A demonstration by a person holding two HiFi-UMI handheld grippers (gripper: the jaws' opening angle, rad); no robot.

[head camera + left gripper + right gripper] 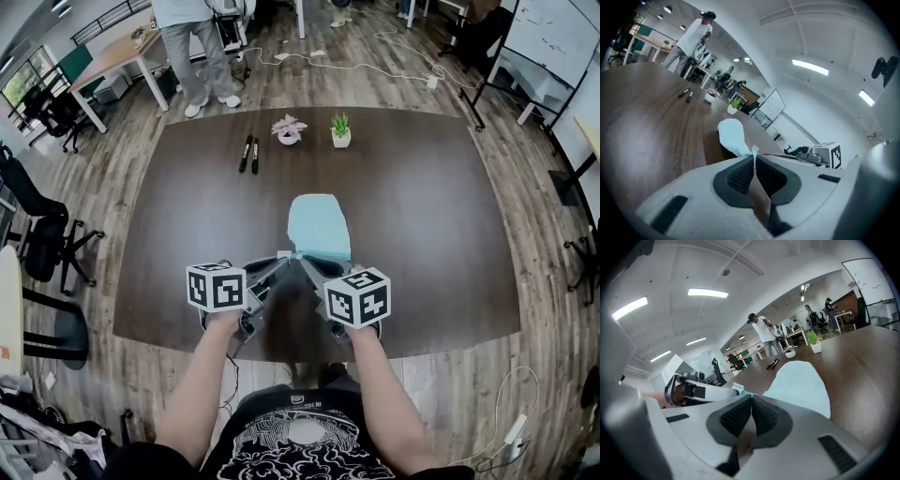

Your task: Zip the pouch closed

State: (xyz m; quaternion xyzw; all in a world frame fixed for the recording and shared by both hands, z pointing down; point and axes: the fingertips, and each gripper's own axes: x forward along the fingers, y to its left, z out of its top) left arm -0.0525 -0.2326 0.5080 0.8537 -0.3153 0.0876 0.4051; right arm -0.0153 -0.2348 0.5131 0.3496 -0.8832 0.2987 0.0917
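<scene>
A light blue pouch (319, 225) lies flat on the dark brown table (431, 216), its near end towards me. Both grippers meet at that near end, tip to tip. My left gripper (281, 258) is shut, and a small white tab of the pouch (732, 133) sticks up between its tips (753, 157). My right gripper (307, 261) is shut against the pouch's near edge (799, 385); its tips (751, 397) hide what they pinch. A teal strip (742, 392) shows between the two grippers. The zip itself is hidden.
Two black markers (249, 153), a pink potted plant (288, 129) and a green potted plant (340, 131) stand at the table's far edge. A person (197, 56) stands beyond the table. Office chairs (37, 225) are on the left.
</scene>
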